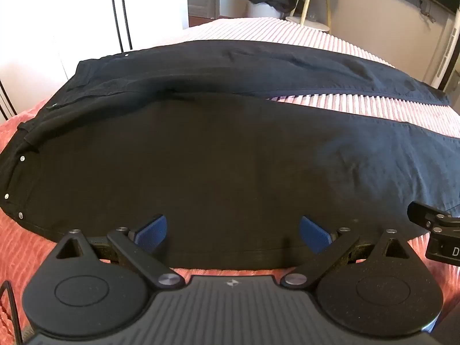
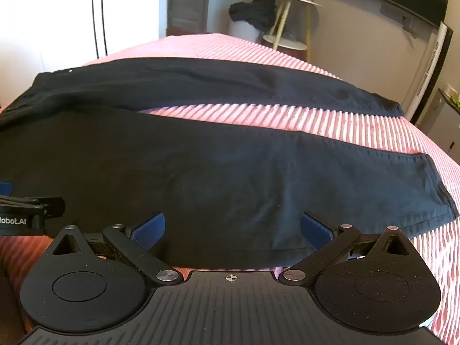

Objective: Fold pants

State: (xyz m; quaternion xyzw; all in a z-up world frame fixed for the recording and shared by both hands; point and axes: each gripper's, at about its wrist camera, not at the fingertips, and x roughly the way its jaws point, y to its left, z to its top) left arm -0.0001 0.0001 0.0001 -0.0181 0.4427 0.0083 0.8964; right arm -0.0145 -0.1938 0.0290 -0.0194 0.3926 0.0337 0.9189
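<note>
A: Where are the pants (image 1: 201, 158)?

B: Spread flat on the bed (image 1: 287, 33), on its pink ribbed cover, waistband toward nine o'clock, both legs running toward three o'clock (a strip of cover shows between them).

A: And the left gripper (image 1: 233, 231)?

B: Over the near leg's edge at six o'clock, its blue fingers (image 1: 151, 230) spread wide, grasping nothing.

A: The right gripper (image 2: 233, 228)?

B: The same further along that leg: fingers (image 2: 316, 230) released, cloth below them, not pinched. Past the bed at twelve o'clock, dark clothing (image 2: 253, 11) lies heaped beside a small round table (image 2: 293, 0).
</note>
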